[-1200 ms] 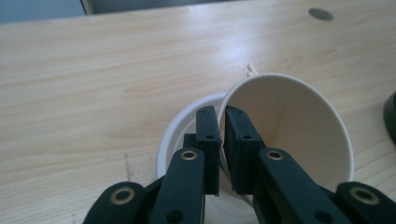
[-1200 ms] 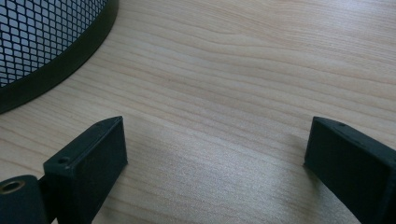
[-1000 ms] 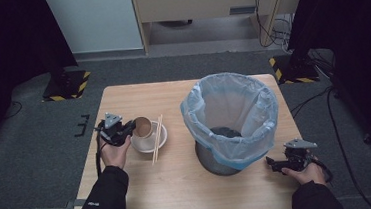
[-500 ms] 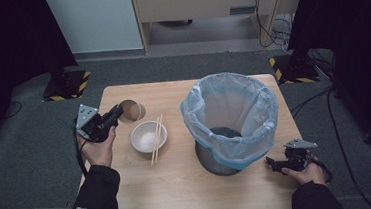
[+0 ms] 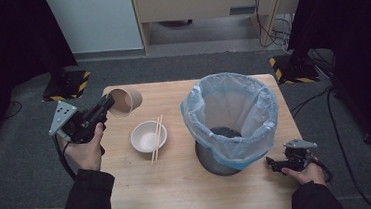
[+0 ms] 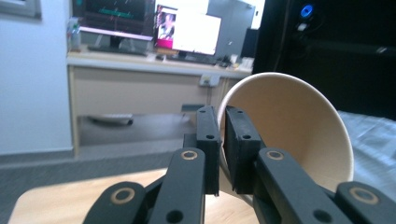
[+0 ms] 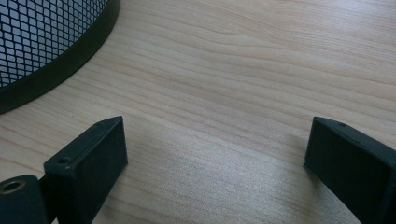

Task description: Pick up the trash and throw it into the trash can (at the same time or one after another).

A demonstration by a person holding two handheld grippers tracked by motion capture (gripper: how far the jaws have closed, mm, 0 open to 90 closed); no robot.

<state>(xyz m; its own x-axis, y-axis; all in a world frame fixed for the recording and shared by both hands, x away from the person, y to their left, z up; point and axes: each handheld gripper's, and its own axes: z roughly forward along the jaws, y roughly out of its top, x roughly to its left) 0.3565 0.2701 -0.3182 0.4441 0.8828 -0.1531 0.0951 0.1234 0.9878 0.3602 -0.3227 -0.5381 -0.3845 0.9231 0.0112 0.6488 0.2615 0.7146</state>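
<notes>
Paper cup lifted at the far left, right hand resting.

High view: the left hand-held gripper (image 5: 104, 107) holds the paper cup (image 5: 125, 100) tipped sideways above the surface's (image 5: 180, 185) far left corner, beyond the white bowl (image 5: 146, 136) and chopsticks (image 5: 156, 139); the right hand-held gripper (image 5: 273, 164) sits near the lined bin (image 5: 231, 118).
Left gripper view: jaws pinch the cup's rim (image 6: 285, 135).
Right gripper view: jaws spread wide over bare wood beside the bin's mesh base (image 7: 46, 42).

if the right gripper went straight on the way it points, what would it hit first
Probably the bin: the right gripper, jaws open and empty, points across the table at its base. Depth is unclear.
</notes>
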